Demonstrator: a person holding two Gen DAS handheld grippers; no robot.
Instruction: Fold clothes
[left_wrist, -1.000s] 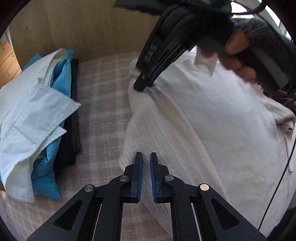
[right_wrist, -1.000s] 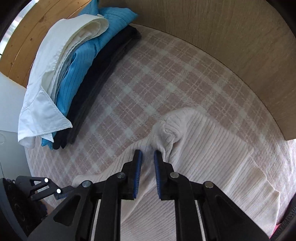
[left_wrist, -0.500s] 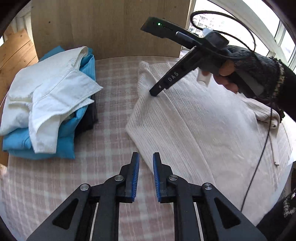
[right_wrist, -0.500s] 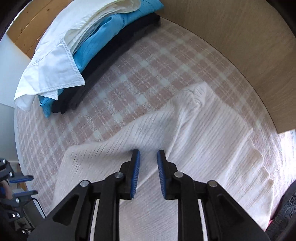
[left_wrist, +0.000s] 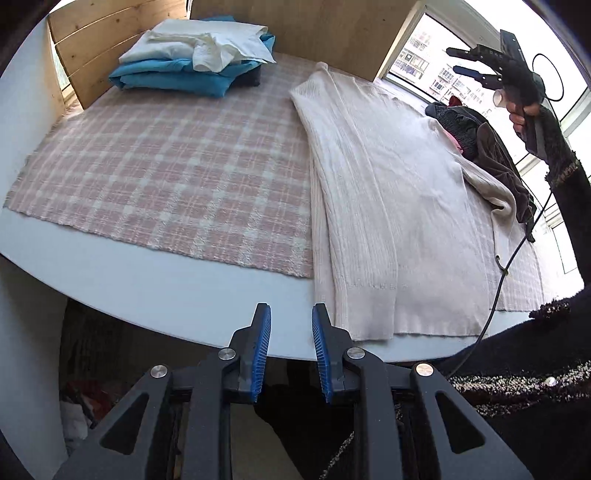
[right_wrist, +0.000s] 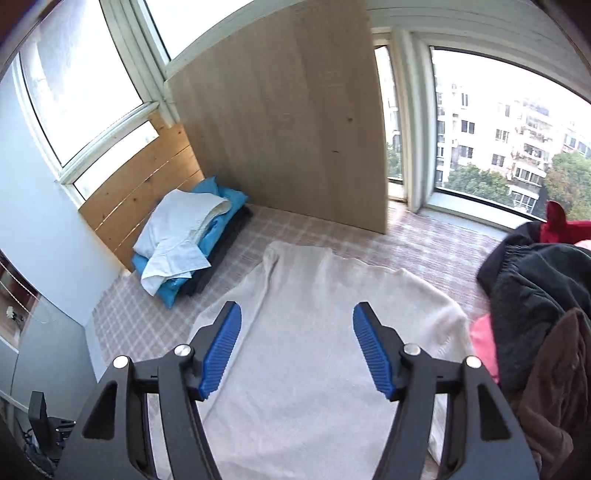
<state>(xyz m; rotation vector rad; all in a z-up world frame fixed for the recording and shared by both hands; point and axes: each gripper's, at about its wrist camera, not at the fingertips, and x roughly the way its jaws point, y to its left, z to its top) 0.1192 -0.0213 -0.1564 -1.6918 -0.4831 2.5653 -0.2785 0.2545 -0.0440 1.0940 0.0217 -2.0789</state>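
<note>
- Left gripper (left_wrist: 290, 347) sits low at the table's (left_wrist: 184, 288) near edge, fingers slightly apart, empty.
- Right gripper (right_wrist: 297, 347) is raised high, spread wide, empty.
- Sweater (left_wrist: 388, 184) lies flat, right of the folded stack (left_wrist: 195, 70).

Bare checked cloth (left_wrist: 166, 166) is left open between the folded stack (left_wrist: 195, 70) and the cream sweater (left_wrist: 388, 192). The far side is closed by a wooden panel (right_wrist: 288, 122); the right by heaped dark garments (right_wrist: 535, 295).
</note>
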